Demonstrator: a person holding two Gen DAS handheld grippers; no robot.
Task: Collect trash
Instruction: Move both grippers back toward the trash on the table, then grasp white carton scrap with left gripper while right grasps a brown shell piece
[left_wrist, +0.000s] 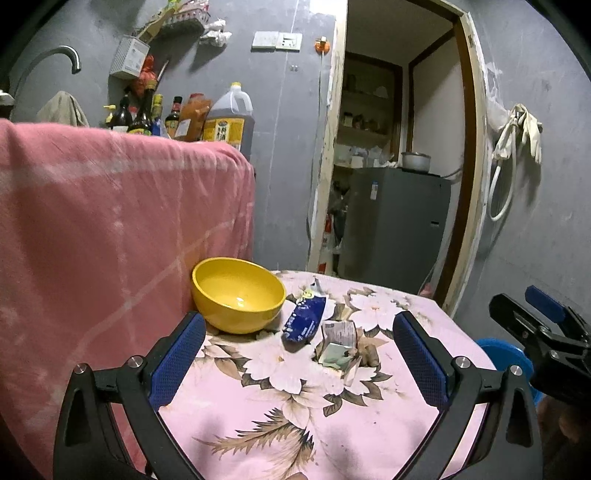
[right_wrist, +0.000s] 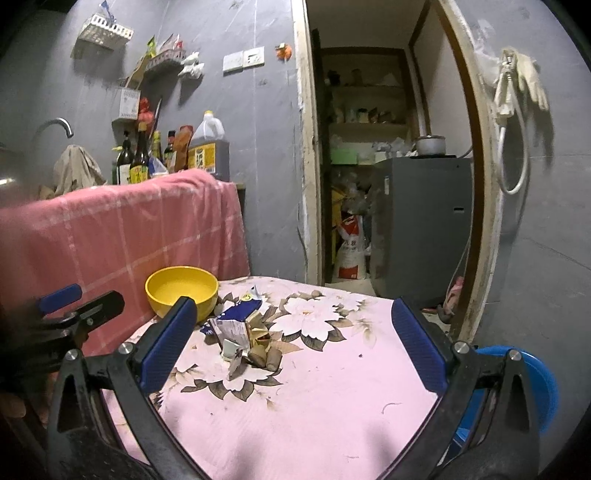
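Facing blue wrapper (left_wrist: 303, 319), its white print unreadable, beside yellow bowl (left_wrist: 238, 294).

Kitchen corner, grey walls, open doorway.
Table under pink floral cloth (left_wrist: 332, 424). Pink checked blanket (left_wrist: 110, 221) draped over something taller beside it. Behind that: dark sauce bottles (left_wrist: 142, 114), large oil jug (left_wrist: 231, 118), curved tap (left_wrist: 55, 59). Grey cabinet (left_wrist: 399, 221) past the doorway, metal pot (left_wrist: 415, 160) on top. Pale gloves (left_wrist: 524, 129) hang on right wall. Blue stool (right_wrist: 532, 384) beside table.
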